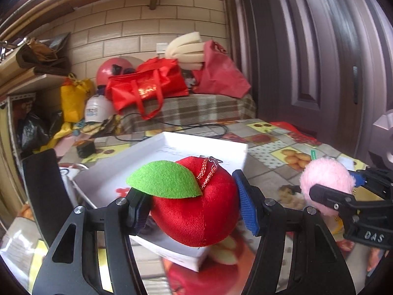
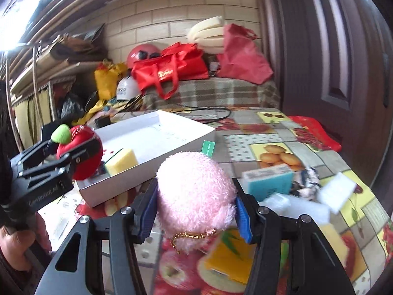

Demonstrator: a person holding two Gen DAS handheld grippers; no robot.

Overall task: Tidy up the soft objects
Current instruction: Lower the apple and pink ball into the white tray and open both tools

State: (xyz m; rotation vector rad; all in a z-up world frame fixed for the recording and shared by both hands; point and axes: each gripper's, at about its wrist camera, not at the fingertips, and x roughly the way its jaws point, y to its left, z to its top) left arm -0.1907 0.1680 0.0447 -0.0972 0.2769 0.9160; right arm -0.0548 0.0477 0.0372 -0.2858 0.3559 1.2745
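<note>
A cluttered room with a brick-pattern wall and a dark door frames a tabletop (image 2: pixel 289 132) covered in a fruit-print cloth; behind it a plaid-covered bench carries red bags (image 1: pixel 147 86) and a roll of cream foam (image 1: pixel 186 49).

A shallow white box (image 2: pixel 157 132) sits on the tabletop, with a yellow sponge (image 2: pixel 121 161) lying inside near its front corner.

The left gripper (image 1: pixel 194 201) is held above the near corner of the box, its blue-padded fingers (image 1: pixel 246 209) clenched on either side of a red plush apple (image 1: pixel 196 211) (green felt leaf on top, a short orange cord looped at the stem). In the right wrist view this gripper reaches in from the left edge, angled up toward the box, with the person's hand (image 2: pixel 14 243) wrapped around its handle.

The right gripper (image 2: pixel 195 211) points forward just beside the box, on its right, its fingers (image 2: pixel 243 218) grasping a fluffy pink plush ball (image 2: pixel 196 196) with a gold bead chain hanging below it. Beyond it lie a teal-and-white sponge (image 2: pixel 270 182), white foam blocks (image 2: pixel 336 194) and a yellow packet (image 2: pixel 231 260), all blurred.
</note>
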